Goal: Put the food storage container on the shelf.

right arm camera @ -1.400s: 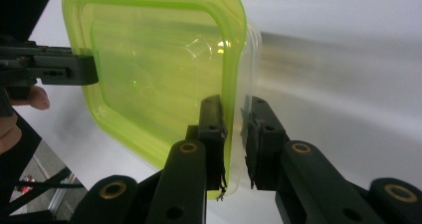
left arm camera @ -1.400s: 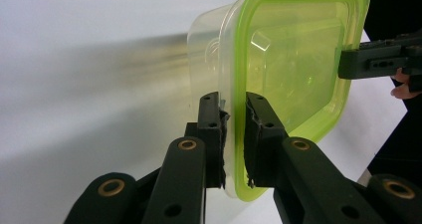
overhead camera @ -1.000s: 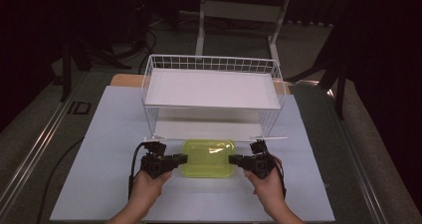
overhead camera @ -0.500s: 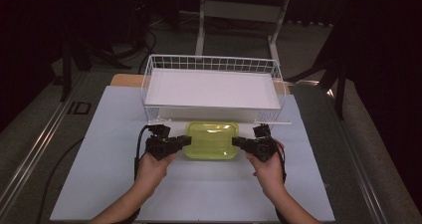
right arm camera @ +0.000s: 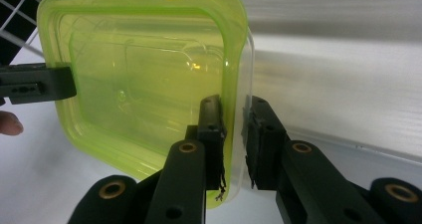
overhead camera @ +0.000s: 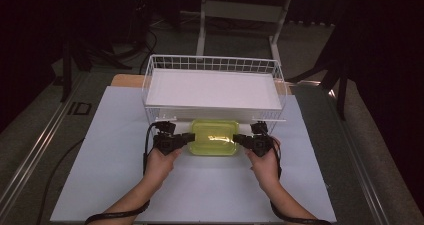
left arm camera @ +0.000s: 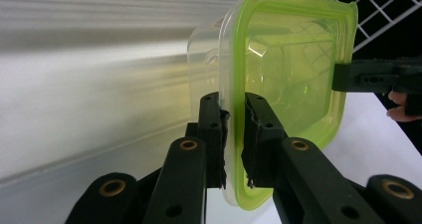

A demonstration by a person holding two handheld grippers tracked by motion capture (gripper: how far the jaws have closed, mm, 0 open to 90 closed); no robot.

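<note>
Your left gripper (left arm camera: 233, 134) has its fingers (left arm camera: 211, 134) pinched tight on the rim of the green-lidded container (left arm camera: 283, 84), one pad on each side of the lip, so that end is properly clamped. Same deal on the other side: your right gripper (right arm camera: 234, 139) has its fingers (right arm camera: 211, 134) closed over the opposite rim, lid edge sandwiched between the pads. In each gripper view you can see the other gripper's jaws biting the far edge, so you've got a two-handed hold, one short end each.

Out from the fingertips, the container (overhead camera: 215, 137) hangs between the two grippers (overhead camera: 189, 138) (overhead camera: 238, 139), lid facing up, clear tub underneath. Just beyond your fingertips is the front wall of the white wire basket (overhead camera: 150, 85), with the white board (overhead camera: 212, 87) lying in it. The container sits right up against that front edge, not yet over it. Below everything is the pale table sheet (overhead camera: 100, 175).

I'd say you're mid-carry, with the drop into the basket as the goal. Next move probably needs a lift high enough to clear the wire rim, then forward, keeping both hands level so the tub doesn't twist out of the lid or slip from the pads. Don't ease off on one side before the other.
</note>
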